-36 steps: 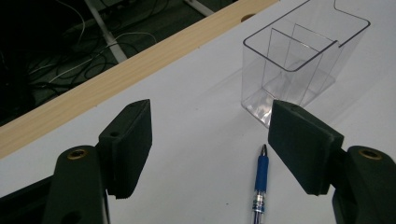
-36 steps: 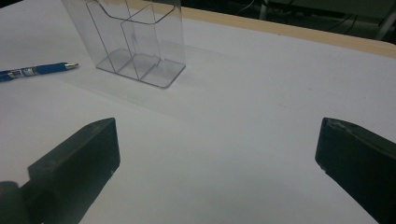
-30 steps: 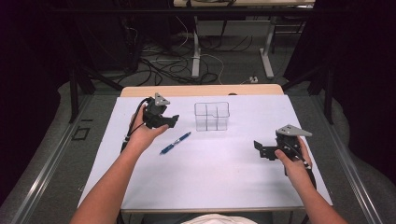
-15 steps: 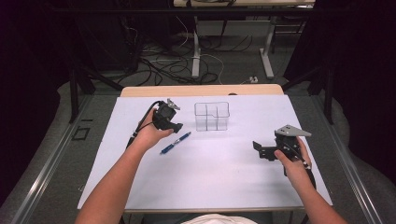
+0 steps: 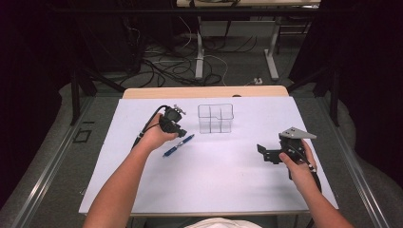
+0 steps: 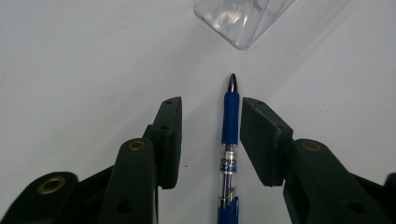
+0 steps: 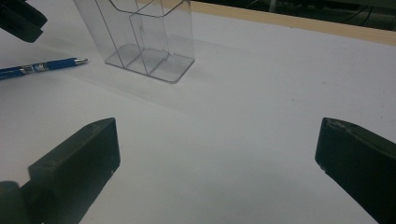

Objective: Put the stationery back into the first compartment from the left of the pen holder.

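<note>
A blue pen (image 5: 178,145) lies on the white table, just left of a clear divided container (image 5: 215,118). My left gripper (image 5: 177,129) hovers right over the pen's tip end. In the left gripper view the pen (image 6: 230,135) lies between the jaws of that gripper (image 6: 211,102), which is open, with a gap on either side. The container's corner (image 6: 243,18) sits beyond the tip. My right gripper (image 5: 264,154) rests open at the right of the table, holding nothing. In the right gripper view its jaws (image 7: 217,140) stand wide apart, facing the container (image 7: 144,32) and the pen (image 7: 42,66).
The white sheet (image 5: 214,190) covers the table, with a wooden strip (image 5: 204,91) along the far edge. Cables and desk legs (image 5: 199,52) lie on the floor beyond. The left gripper's dark body (image 7: 18,18) shows in the right gripper view's top-left corner.
My left gripper has moved right and down from the table's left rear to straddle the pen. The right gripper has stayed nearly in place.
</note>
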Available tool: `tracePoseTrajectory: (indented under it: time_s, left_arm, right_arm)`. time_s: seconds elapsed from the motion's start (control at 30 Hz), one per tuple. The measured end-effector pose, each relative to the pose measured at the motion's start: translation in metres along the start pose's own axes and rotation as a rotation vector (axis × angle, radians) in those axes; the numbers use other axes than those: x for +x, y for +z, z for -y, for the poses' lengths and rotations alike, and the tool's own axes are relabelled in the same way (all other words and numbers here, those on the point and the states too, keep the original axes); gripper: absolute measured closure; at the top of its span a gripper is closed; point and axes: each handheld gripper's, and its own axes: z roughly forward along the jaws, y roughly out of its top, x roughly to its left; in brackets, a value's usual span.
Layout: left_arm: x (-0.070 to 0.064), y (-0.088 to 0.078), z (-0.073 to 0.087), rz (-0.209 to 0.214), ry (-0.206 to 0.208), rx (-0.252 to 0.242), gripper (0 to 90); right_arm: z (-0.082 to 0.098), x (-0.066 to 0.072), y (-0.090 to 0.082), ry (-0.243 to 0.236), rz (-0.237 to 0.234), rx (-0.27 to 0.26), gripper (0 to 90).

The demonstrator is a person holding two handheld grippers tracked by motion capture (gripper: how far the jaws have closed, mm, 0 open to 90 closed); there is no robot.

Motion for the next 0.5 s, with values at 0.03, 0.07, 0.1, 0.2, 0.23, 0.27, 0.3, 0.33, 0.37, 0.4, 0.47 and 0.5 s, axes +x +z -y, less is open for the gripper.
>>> tracePoseTrajectory:
  time_s: [0.03,0.07,0.1,0.2,0.23,0.27,0.3,0.33,0.37,0.4,0.47,0.5]
  left_arm:
    - [0.001,0.002,0.0,0.003,-0.003,0.007,60.7]
    - [0.001,0.003,0.001,0.003,-0.003,0.021,60.9]
    - [0.001,0.005,0.001,0.006,-0.008,0.026,61.6]
    - [0.002,0.009,0.001,0.011,-0.009,0.04,63.5]
    - [0.002,0.01,0.001,0.013,-0.01,0.044,63.7]
    - [0.002,0.011,0.002,0.013,-0.008,0.049,63.7]
    - [0.002,0.013,0.002,0.013,-0.009,0.045,63.7]
    - [0.002,0.014,0.002,0.012,-0.005,0.053,63.8]
    - [0.002,0.016,0.003,0.014,-0.011,0.051,64.0]
    - [0.001,0.017,0.003,0.016,-0.017,0.057,64.1]
    - [0.001,0.019,0.004,0.02,-0.019,0.064,64.5]
    - [0.002,0.021,0.005,0.02,-0.014,0.066,64.8]
  right_arm:
    - [0.0,0.0,0.0,0.002,-0.003,-0.003,0.0]
    - [0.0,-0.001,0.0,-0.002,-0.003,-0.003,0.0]
    - [0.0,-0.001,0.0,0.0,-0.002,-0.001,0.0]
    - [0.0,-0.001,0.0,0.0,0.005,0.006,0.0]
    - [0.001,-0.001,0.0,0.0,0.004,0.005,0.0]
    - [0.001,-0.001,0.0,0.001,0.004,0.005,0.0]
    - [0.001,-0.001,0.001,0.001,0.001,0.003,0.0]
    - [0.001,-0.001,0.0,0.001,0.003,0.007,0.0]
    - [0.001,-0.001,0.001,0.0,0.001,0.005,0.0]
    - [0.001,-0.001,0.0,-0.005,0.0,0.007,0.0]
    - [0.001,-0.002,0.001,-0.008,-0.006,0.005,0.0]
    - [0.001,-0.002,0.001,-0.007,-0.009,0.007,0.0]
